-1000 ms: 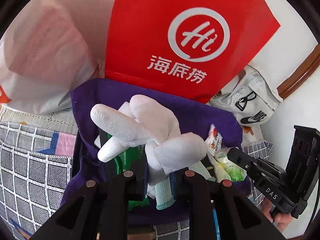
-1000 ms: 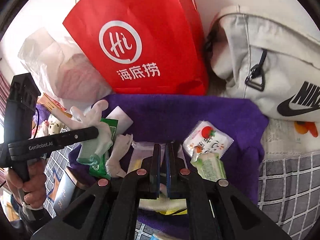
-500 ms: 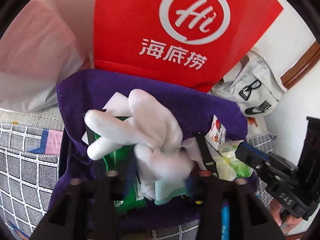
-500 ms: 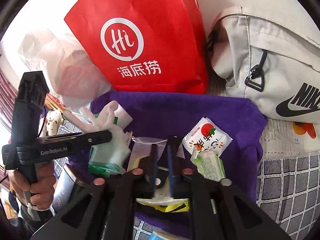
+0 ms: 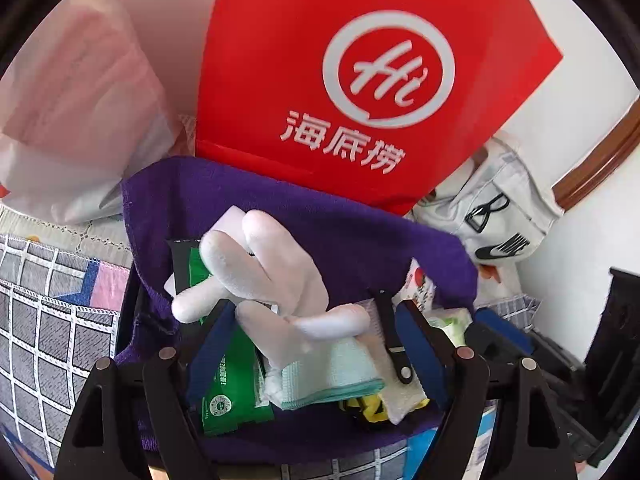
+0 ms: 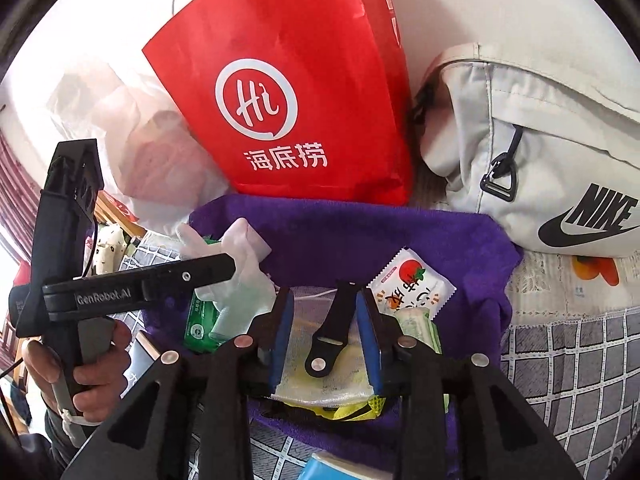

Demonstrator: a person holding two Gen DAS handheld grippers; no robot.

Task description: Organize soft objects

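A purple towel (image 5: 360,240) (image 6: 380,236) lies on the checked cloth with soft items piled on it. A white glove (image 5: 276,276) (image 6: 236,280) rests on a green wipes packet (image 5: 232,380) (image 6: 198,320) between the spread fingers of my open left gripper (image 5: 316,316). My right gripper (image 6: 326,300) is open over a white mesh pouch (image 6: 320,368) and a black strap (image 6: 328,336) (image 5: 394,340). A tomato-print sachet (image 6: 412,284) and a pale green packet (image 6: 420,320) lie to its right.
A red paper bag (image 5: 360,80) (image 6: 296,100) stands behind the towel. A translucent plastic bag (image 5: 80,100) (image 6: 120,120) is at the left, a grey Nike bag (image 6: 540,140) (image 5: 496,216) at the right. A blue box (image 6: 336,468) lies at the near edge.
The left gripper has opened and let go of the white glove, which now lies on the pile. The right gripper has opened too, and both have moved closer to the towel.
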